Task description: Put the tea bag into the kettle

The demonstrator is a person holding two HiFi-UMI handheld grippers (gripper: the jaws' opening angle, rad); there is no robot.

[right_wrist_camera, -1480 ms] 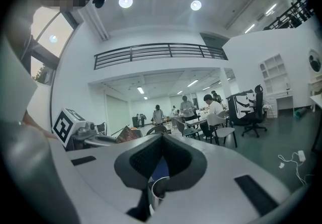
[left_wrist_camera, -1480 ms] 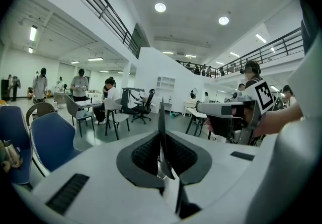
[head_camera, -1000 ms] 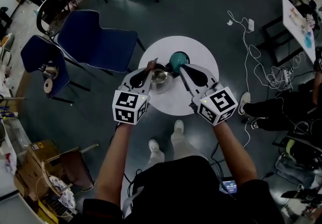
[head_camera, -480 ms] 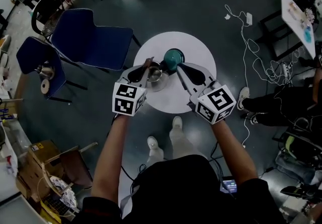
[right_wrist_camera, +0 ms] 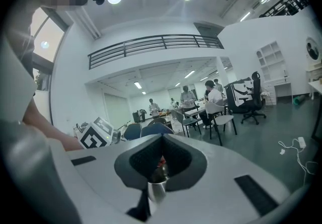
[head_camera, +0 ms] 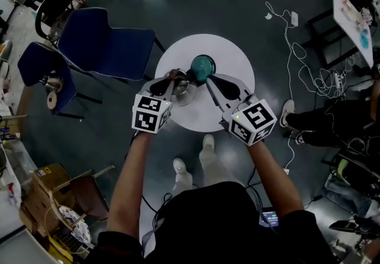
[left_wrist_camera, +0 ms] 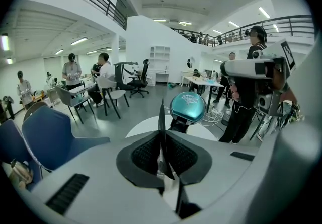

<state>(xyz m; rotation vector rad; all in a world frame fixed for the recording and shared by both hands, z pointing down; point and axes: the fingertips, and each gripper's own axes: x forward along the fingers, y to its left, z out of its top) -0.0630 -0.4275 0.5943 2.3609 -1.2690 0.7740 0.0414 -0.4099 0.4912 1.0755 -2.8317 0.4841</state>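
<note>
Head view: left claw (head_camera: 173, 76) pinches the thin tea bag (left_wrist_camera: 160, 117) beside the steel kettle (head_camera: 185, 92). Right claw (head_camera: 208, 81) clamps a shiny metal part (right_wrist_camera: 157, 188). The drop into the kettle looks not yet done.

No word, number or brand can be read (the gripper cubes (head_camera: 151, 120) bear only square patterns).

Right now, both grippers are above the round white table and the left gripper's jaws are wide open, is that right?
No: the left gripper view shows the left gripper shut on a thin flat piece. The rest holds.
</note>
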